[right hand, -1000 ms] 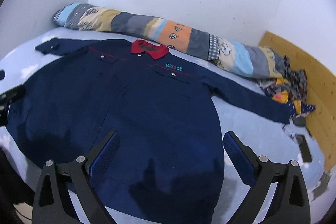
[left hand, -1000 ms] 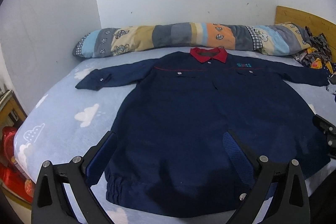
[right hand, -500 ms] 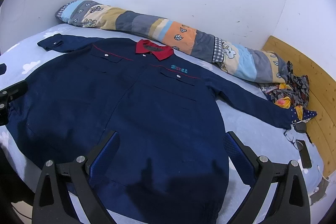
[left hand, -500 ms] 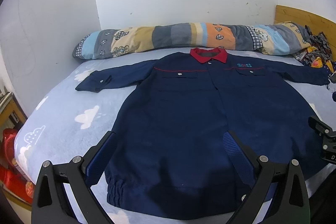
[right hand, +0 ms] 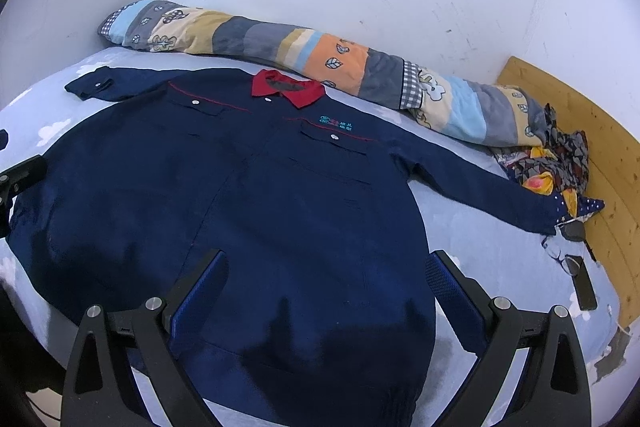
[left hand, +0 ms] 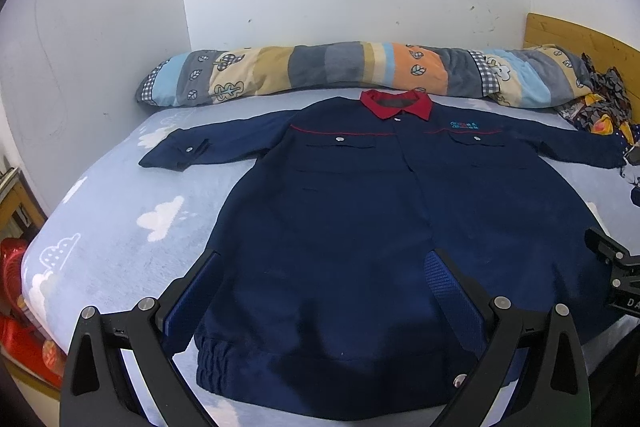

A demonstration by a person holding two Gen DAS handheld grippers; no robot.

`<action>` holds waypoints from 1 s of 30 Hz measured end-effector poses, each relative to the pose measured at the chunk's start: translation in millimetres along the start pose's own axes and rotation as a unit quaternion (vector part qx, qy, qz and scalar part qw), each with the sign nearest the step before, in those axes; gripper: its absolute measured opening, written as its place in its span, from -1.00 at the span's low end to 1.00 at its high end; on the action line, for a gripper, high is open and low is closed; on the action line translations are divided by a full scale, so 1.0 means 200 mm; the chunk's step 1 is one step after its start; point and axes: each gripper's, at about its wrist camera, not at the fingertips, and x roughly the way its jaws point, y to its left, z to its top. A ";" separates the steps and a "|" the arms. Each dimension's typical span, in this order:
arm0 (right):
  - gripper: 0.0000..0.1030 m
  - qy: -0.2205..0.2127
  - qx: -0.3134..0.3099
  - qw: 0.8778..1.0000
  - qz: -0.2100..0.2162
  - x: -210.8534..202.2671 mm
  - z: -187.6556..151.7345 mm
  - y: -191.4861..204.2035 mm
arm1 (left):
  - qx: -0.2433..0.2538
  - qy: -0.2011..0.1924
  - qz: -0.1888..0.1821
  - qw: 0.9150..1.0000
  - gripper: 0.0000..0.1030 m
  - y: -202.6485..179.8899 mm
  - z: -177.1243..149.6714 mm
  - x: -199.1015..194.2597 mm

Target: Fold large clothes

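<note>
A large navy work jacket (left hand: 360, 211) (right hand: 256, 195) with a red collar (left hand: 396, 103) (right hand: 288, 89) lies flat and face up on the bed, both sleeves spread out sideways. My left gripper (left hand: 324, 275) hovers open above the hem at the jacket's left half, with nothing between its fingers. Above the right half of the hem, my right gripper (right hand: 324, 271) is open and empty too. Its black body shows at the right edge of the left wrist view (left hand: 616, 267).
The light blue cloud-print sheet (left hand: 120, 211) covers the bed. A long striped bolster pillow (left hand: 360, 71) (right hand: 320, 67) lies along the white wall. Patterned cloth (right hand: 552, 163), glasses (right hand: 560, 259) and a phone (right hand: 584, 285) sit by the wooden headboard (right hand: 608, 163). A red object (left hand: 16, 307) stands beside the bed.
Both grippers have drawn back and risen a little, so the jacket sits lower and fuller in each view. The jacket itself has not moved; both grippers stay open.
</note>
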 end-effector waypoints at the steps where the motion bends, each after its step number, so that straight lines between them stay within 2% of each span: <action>1: 0.94 0.000 0.002 1.000 0.000 0.00 0.00 0.00 | 0.000 -0.001 0.001 1.000 0.97 0.00 0.00 0.01; 20: 0.94 0.012 0.036 0.999 0.010 0.01 0.01 -0.08 | 0.000 0.003 -0.006 1.000 0.97 -0.02 -0.03 0.06; 24: 0.94 0.021 0.084 0.996 0.034 0.03 0.01 -0.18 | 0.002 0.004 -0.008 1.000 0.97 -0.02 -0.03 0.08; 27: 0.94 0.042 0.179 0.980 0.078 0.07 0.00 -0.39 | 0.007 0.005 -0.007 1.000 0.97 -0.03 -0.02 0.10; 30: 0.95 0.062 0.288 0.948 0.118 0.14 -0.05 -0.65 | 0.017 0.005 -0.003 1.000 0.97 -0.06 0.00 0.14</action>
